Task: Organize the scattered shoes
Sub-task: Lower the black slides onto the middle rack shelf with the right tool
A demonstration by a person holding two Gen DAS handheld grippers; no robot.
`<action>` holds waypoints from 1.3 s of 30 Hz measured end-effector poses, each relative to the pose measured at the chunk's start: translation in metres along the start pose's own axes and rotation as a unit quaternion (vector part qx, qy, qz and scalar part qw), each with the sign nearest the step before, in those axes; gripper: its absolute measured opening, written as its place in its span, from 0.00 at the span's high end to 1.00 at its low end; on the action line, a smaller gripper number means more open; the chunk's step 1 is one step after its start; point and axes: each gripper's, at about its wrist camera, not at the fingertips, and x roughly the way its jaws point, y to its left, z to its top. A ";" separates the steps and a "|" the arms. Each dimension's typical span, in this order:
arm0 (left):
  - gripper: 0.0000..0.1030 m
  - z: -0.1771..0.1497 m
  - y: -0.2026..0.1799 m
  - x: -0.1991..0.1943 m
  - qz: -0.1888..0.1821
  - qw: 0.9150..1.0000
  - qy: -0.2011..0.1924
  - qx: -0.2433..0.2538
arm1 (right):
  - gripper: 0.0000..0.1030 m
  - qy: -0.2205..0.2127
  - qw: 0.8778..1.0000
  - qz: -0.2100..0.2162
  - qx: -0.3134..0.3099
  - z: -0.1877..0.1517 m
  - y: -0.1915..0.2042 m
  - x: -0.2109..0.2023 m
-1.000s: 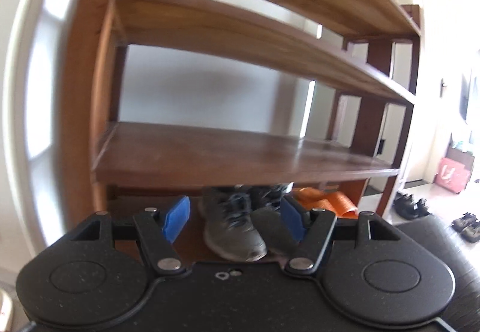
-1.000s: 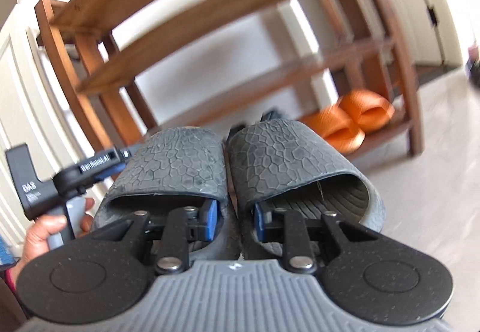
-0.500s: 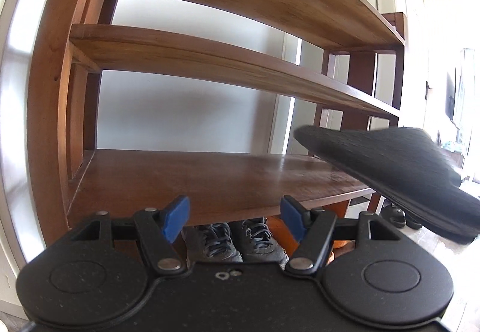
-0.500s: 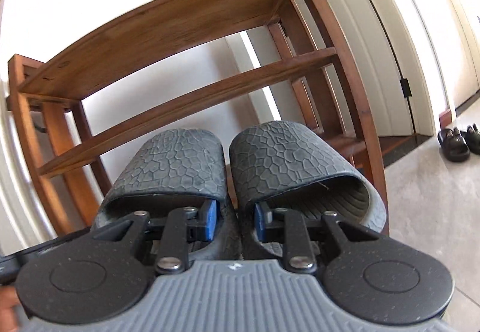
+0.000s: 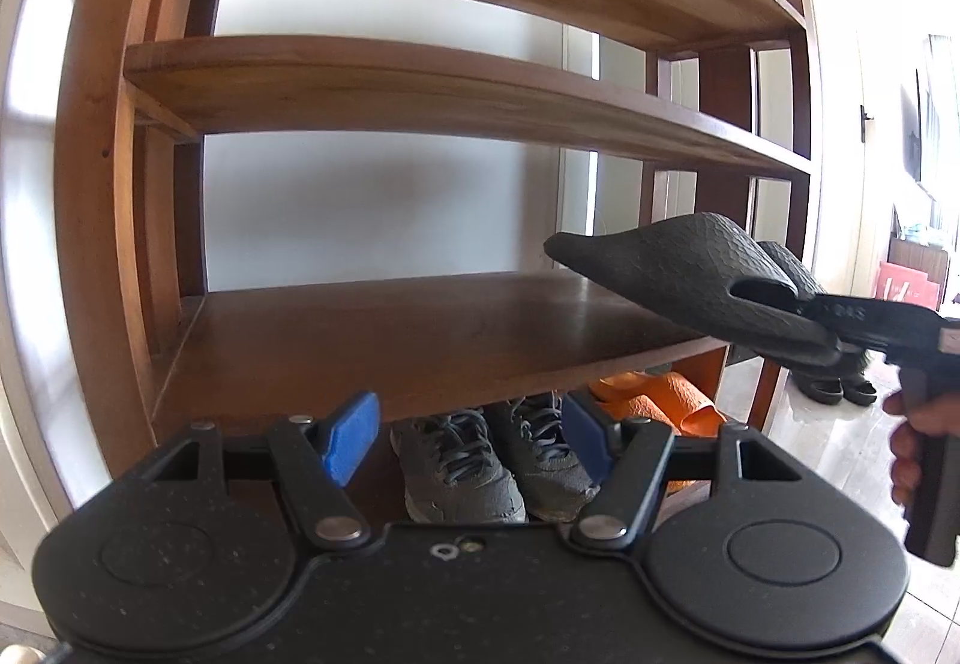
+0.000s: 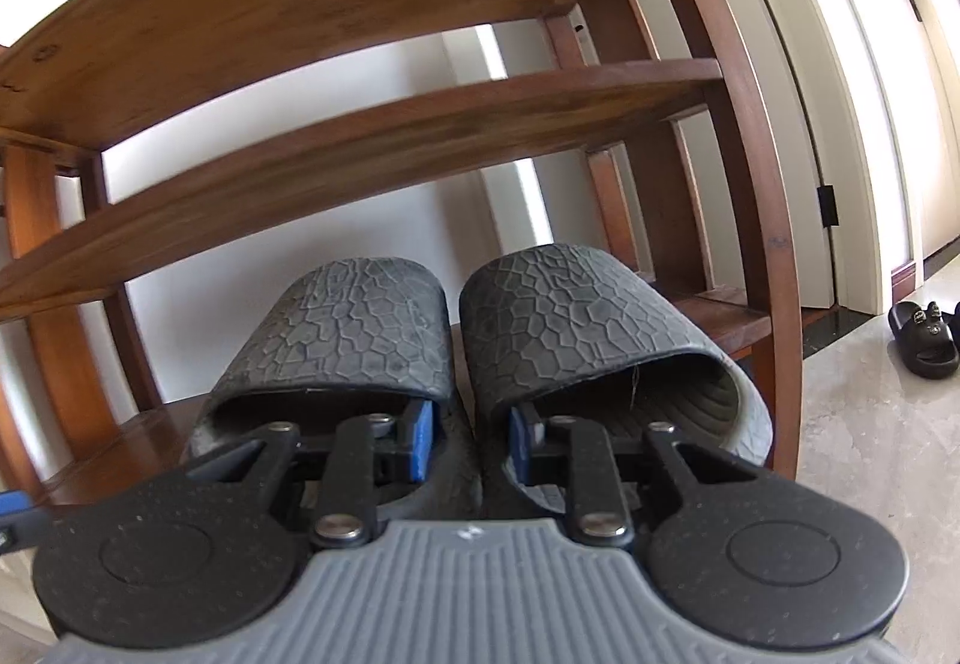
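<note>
The right hand-held gripper (image 6: pixel 468 439) pinches two black slides (image 6: pixel 540 328) together above a bare shelf (image 5: pixel 420 328) (left hand-held gripper (image 5: pixel 468 439) spread, empty); lowering them level comes next.

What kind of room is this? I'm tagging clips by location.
Most likely a home entryway. A wooden shoe rack stands against the wall holding grey sneakers and orange slippers, a door is beside it, and black sandals sit on the tiled floor.
</note>
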 end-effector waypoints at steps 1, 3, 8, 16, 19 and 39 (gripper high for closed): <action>0.35 -0.001 -0.001 0.001 0.001 1.000 0.002 0.002 | 0.72 0.000 1.000 -0.003 0.003 0.001 -0.004 0.006; 0.35 -0.003 -0.003 0.004 0.002 1.000 0.006 0.005 | 0.72 0.000 1.000 -0.010 0.005 0.004 -0.012 0.019; 0.35 -0.006 -0.011 0.013 0.010 1.000 0.015 0.019 | 0.68 0.001 1.000 -0.019 0.004 0.011 -0.030 0.050; 0.35 -0.003 -0.031 0.038 0.026 0.998 0.027 0.043 | 0.65 0.007 1.000 -0.007 -0.027 0.017 -0.040 0.077; 0.35 0.002 -0.040 0.054 0.034 0.998 0.028 0.049 | 0.62 0.008 0.999 0.000 -0.041 0.017 -0.041 0.081; 0.35 0.025 -0.096 0.119 0.074 0.993 0.029 0.084 | 0.58 0.015 0.996 0.029 -0.087 0.023 -0.064 0.133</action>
